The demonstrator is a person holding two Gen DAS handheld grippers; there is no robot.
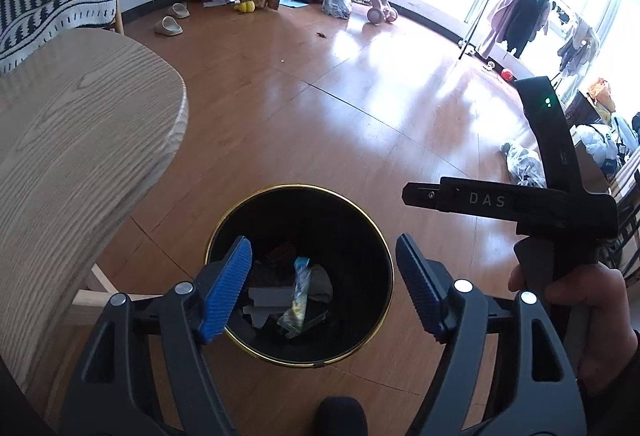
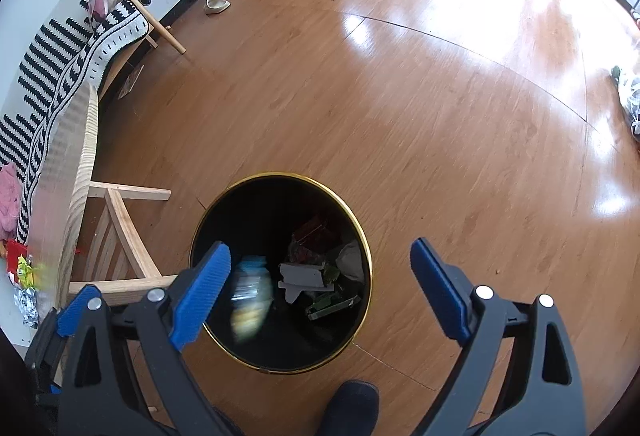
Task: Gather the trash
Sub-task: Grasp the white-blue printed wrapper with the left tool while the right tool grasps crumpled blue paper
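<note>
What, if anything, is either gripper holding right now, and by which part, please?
Nothing is held. The left gripper and right gripper are both open above the bin; a wrapper is loose inside it.

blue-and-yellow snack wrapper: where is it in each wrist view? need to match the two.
Left wrist: wrapper sharp, inside the bin, centre-bottom, between the open left gripper fingers.
Right wrist: wrapper motion-blurred, at the bin's left side, beside the right gripper's left finger.
Shared landmark: the black bin's gold rim.
</note>
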